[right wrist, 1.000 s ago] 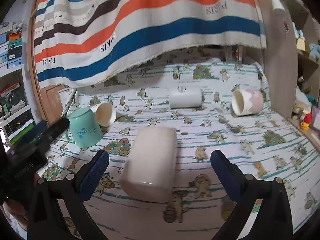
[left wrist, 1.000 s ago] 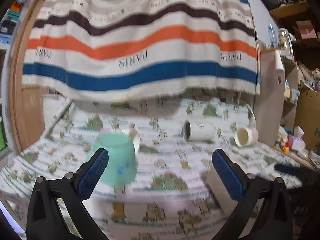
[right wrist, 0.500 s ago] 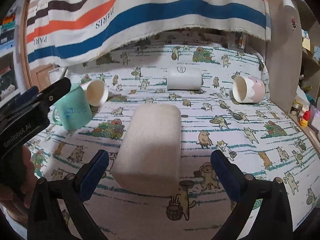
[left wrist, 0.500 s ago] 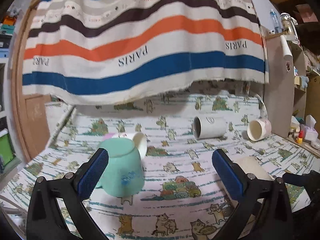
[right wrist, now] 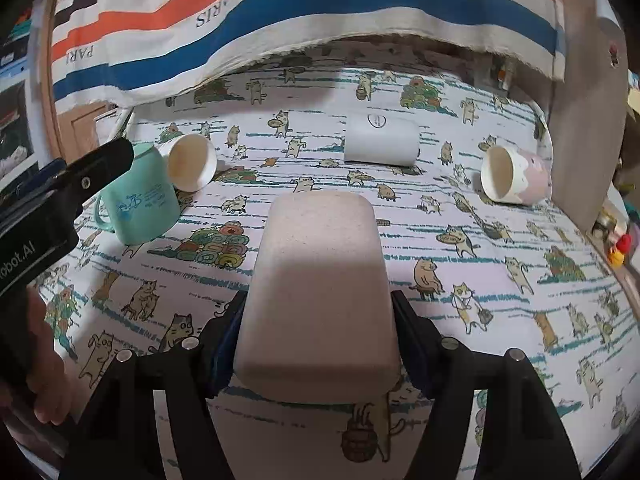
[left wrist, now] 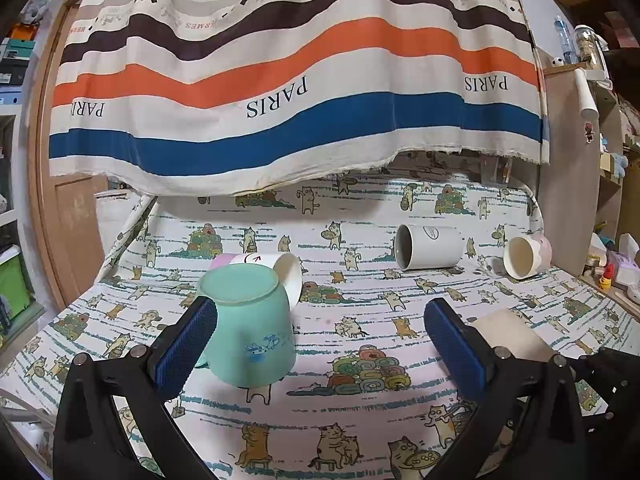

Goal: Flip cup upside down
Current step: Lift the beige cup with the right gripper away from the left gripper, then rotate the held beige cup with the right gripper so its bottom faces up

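Note:
A beige speckled cup [right wrist: 320, 280] lies on its side on the cat-print cloth, and my right gripper [right wrist: 318, 332] is shut on its near end; it shows in the left wrist view [left wrist: 508, 334] too. My left gripper [left wrist: 320, 336] is open and empty. Its left finger [left wrist: 186, 344] is beside a mint green mug [left wrist: 250, 324] that stands upside down, also in the right wrist view [right wrist: 138, 200].
A paper cup [right wrist: 190, 162] lies on its side behind the mint mug. A white cup [right wrist: 380, 140] and a pink-and-white cup [right wrist: 514, 176] lie on their sides at the back right. A striped cloth [left wrist: 296, 68] hangs behind. A wooden panel [right wrist: 584, 120] stands right.
My right gripper has moved forward and closed on the beige cup. My left gripper has drawn nearer the mint mug and stayed open.

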Tool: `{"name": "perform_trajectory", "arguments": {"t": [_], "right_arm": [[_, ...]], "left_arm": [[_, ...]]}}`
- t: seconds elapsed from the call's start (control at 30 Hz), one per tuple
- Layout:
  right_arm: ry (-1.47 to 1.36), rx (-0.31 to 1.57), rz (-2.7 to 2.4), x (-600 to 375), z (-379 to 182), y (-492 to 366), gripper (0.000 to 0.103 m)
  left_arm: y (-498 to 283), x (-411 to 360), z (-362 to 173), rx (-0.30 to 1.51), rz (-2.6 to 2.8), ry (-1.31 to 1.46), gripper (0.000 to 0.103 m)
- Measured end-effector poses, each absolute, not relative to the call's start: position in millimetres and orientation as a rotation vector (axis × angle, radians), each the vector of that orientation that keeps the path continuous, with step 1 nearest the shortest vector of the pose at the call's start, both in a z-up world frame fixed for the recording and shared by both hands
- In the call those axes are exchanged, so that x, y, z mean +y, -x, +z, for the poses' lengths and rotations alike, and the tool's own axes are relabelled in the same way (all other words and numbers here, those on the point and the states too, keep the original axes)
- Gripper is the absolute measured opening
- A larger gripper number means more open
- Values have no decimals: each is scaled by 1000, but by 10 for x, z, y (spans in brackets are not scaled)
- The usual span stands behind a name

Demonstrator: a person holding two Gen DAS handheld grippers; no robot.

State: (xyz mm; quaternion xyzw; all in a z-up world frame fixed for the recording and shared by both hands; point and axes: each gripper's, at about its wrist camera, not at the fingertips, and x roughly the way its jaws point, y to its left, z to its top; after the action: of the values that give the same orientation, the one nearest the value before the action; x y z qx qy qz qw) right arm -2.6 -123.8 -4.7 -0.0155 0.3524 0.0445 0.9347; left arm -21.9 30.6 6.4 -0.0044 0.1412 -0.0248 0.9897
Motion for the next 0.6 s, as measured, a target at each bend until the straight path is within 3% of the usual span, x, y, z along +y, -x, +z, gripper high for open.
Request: {"name": "perform_trajectory", "arguments": {"t": [0.47, 0.6], "right_arm": [[90, 666, 190, -1392, 543, -376, 70], [113, 602, 211, -1535, 821, -556, 70]], "left_arm": [[126, 286, 49, 322, -73, -15, 103], [66, 156, 316, 337, -85, -39, 103]]}}
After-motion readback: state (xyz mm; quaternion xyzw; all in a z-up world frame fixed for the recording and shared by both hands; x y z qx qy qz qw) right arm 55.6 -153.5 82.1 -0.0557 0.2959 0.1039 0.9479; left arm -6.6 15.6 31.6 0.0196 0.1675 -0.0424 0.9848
